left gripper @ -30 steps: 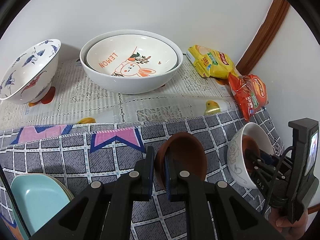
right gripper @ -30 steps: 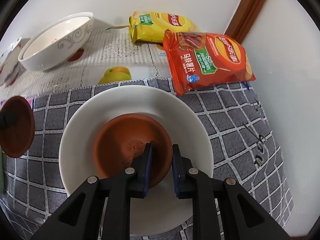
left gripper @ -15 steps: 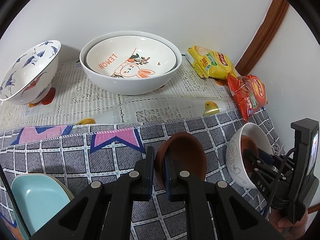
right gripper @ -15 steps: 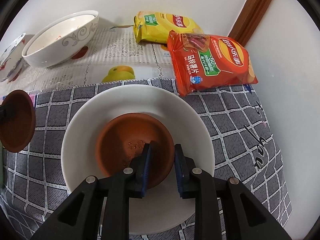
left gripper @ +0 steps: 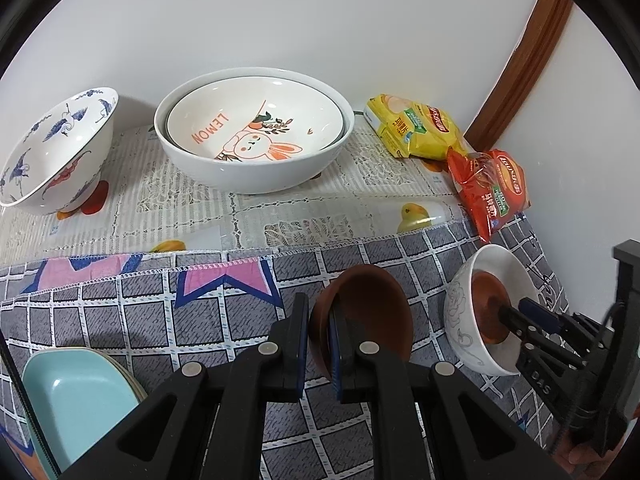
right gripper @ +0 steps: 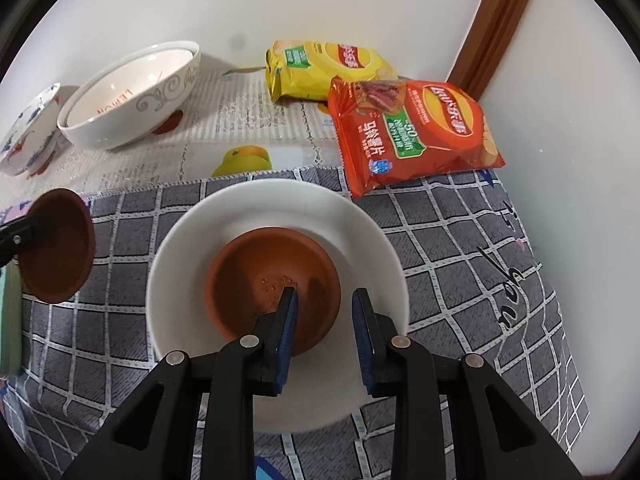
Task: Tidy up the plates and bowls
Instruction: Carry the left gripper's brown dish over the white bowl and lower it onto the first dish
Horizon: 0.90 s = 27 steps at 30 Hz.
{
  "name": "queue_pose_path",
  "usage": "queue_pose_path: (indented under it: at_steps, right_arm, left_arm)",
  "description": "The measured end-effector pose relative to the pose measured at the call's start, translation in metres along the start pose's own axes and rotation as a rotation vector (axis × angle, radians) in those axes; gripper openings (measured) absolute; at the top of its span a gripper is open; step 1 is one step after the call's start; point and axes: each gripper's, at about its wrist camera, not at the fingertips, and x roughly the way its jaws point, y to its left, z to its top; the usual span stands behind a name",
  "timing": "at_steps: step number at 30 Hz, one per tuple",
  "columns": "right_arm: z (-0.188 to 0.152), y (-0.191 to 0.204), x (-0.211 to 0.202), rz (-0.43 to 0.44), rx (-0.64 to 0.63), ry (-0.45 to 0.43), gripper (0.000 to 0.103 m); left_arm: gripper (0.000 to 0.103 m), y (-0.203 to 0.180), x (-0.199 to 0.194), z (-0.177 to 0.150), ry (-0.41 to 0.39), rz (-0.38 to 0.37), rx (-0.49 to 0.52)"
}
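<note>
Two brown saucers on a cloth-covered counter set in a white-walled corner.

Grey checked cloth (right gripper: 460, 248) overlaps a pale lace-print cover toward the wall; a brown wooden trim (left gripper: 520, 64) runs up the corner. Landmark: the white bowl (right gripper: 360, 240). One brown saucer (right gripper: 248, 280) lies inside it; the right gripper (right gripper: 326, 334) stands over its near rim, jaws just opened, pads clear of the rim. The left gripper (left gripper: 319, 344) pinches the second saucer (left gripper: 368, 312) on edge, left of the bowl. Red crisp bag (right gripper: 416, 128) and yellow bag (right gripper: 320, 68) lie behind the bowl, by the wall. Left view alone shows the nested rabbit bowl (left gripper: 256, 128) interior and a turquoise dish (left gripper: 76, 392) far left. Right view alone shows the bowl's full interior.
</note>
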Motion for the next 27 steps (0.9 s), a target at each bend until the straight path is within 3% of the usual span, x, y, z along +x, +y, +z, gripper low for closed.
queue_pose_path:
  at_steps: [13, 19, 27]
  right_arm:
    - [-0.025, -0.038, -0.066, 0.092, 0.092, -0.094, 0.028]
    - [-0.044, -0.070, -0.094, 0.063, 0.123, -0.142, 0.028]
    - [-0.069, -0.094, -0.090, 0.079, 0.165, -0.135, 0.028]
  left_arm:
    - [0.009, -0.024, -0.023, -0.003, -0.054, 0.009, 0.048]
    - [0.009, -0.048, -0.030, -0.010, -0.062, 0.006, 0.092]
    - [0.009, -0.069, -0.032, -0.009, -0.042, -0.018, 0.086]
